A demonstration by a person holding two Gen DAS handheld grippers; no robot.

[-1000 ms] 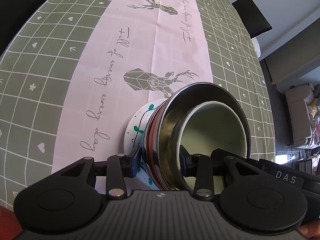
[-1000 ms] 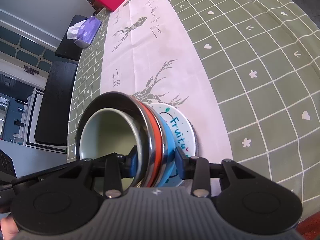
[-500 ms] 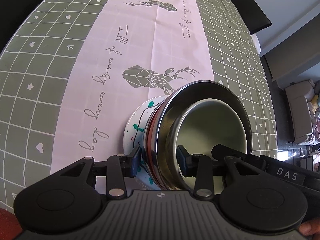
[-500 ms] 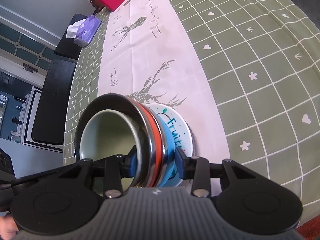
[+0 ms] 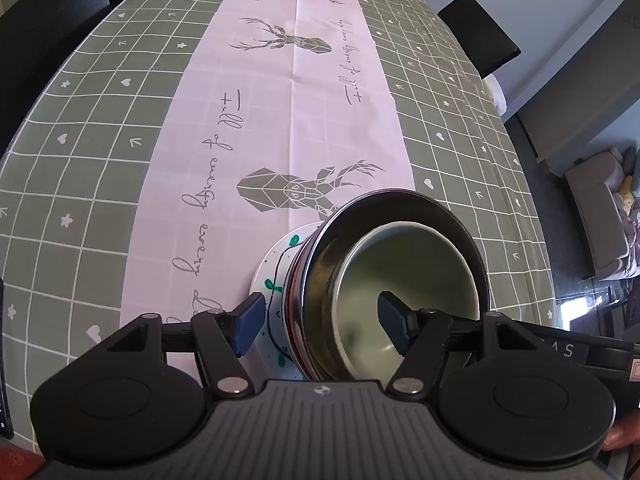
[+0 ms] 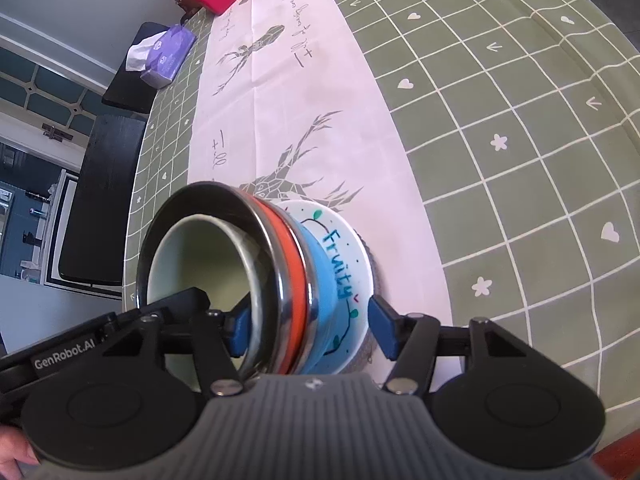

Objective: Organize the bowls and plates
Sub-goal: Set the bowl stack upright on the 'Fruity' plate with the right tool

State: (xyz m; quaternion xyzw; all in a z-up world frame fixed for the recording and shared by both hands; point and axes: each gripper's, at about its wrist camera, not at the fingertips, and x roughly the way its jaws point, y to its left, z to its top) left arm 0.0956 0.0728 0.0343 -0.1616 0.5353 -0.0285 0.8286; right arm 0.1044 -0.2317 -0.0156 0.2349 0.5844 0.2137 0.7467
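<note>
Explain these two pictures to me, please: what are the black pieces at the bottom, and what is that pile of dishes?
There is no robot here. A person holds a hand-held claw in each hand, and each claw carries a wide-angle camera looking along its two fingers. One picture comes from the left claw, the other from the right claw.

Both look at one stack on a green checked tablecloth with a pale pink deer-print runner. From the bottom: a white plate with "Fruity" lettering, a blue bowl, an orange bowl, a shiny steel bowl and a pale green bowl nested inside.

Both claws have just been opening. Their blue-padded fingers straddle the stack's rims without pressing, so nothing is held.
</note>
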